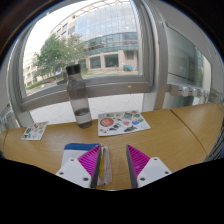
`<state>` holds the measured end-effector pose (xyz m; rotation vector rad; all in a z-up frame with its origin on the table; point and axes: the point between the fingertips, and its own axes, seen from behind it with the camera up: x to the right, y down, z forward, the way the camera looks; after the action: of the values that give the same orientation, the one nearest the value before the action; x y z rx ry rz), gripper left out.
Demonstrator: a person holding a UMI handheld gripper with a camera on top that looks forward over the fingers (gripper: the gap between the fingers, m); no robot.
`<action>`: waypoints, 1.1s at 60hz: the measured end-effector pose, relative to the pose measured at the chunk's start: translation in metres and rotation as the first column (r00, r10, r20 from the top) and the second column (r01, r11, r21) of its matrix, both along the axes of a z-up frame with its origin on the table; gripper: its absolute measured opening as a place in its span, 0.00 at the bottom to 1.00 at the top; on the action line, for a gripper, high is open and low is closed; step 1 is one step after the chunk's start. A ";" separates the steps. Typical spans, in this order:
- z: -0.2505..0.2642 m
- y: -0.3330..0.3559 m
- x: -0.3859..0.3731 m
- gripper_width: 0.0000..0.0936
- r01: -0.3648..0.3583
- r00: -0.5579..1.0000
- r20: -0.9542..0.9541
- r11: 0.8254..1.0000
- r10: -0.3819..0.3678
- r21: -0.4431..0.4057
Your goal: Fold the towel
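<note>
Tongs: your two-finger gripper (pixel 113 165), white-tipped with magenta triangular pads (pixel 90 158); fingers spread apart, pinching nothing; a clear gap of tabletop shows between them.

Towel: a small blue-and-white cloth item (pixel 80 152) lies on the table just under and beside the left finger; you may take this for the towel, though it is partly hidden by the finger and too small to say for sure; whether it is already folded you cannot tell from here.

Table: light wooden tabletop (pixel 160 135), running ahead of the fingers to the window.

Bottle: tall clear plastic bottle with a dark cap (pixel 78 96), upright, beyond the left finger, near the window.

Printed sheet: flat white sheet with many coloured pictures (pixel 123 123), lying just ahead of the fingers, beside the bottle.

Second sheet: smaller printed card (pixel 35 130), well apart to the left.

Window: wide pane (pixel 95 40), with a glass building and trees outside.

Progress, as a judgement: no grip is taken and no fold is under way; the fold itself appears to remain; your next concern would be getting a finger either side of a cloth edge.
</note>
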<state>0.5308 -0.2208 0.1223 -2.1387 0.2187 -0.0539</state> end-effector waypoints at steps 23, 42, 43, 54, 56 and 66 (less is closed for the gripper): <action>0.120 -0.048 -0.162 0.87 -0.129 0.991 0.004 0.959 0.132 0.252; 0.083 -0.122 -0.288 0.88 -0.228 0.973 0.022 0.953 0.228 0.200; 0.081 -0.126 -0.292 0.88 -0.233 0.972 0.024 0.952 0.233 0.196; 0.072 -0.154 -0.323 0.88 -0.275 0.961 0.056 0.946 0.269 0.171; 0.071 -0.158 -0.327 0.88 -0.280 0.960 0.060 0.945 0.273 0.167; 0.067 -0.171 -0.336 0.89 -0.283 0.959 0.070 0.945 0.275 0.164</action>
<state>0.1951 -0.3916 0.1895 -1.9736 -0.1061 0.0782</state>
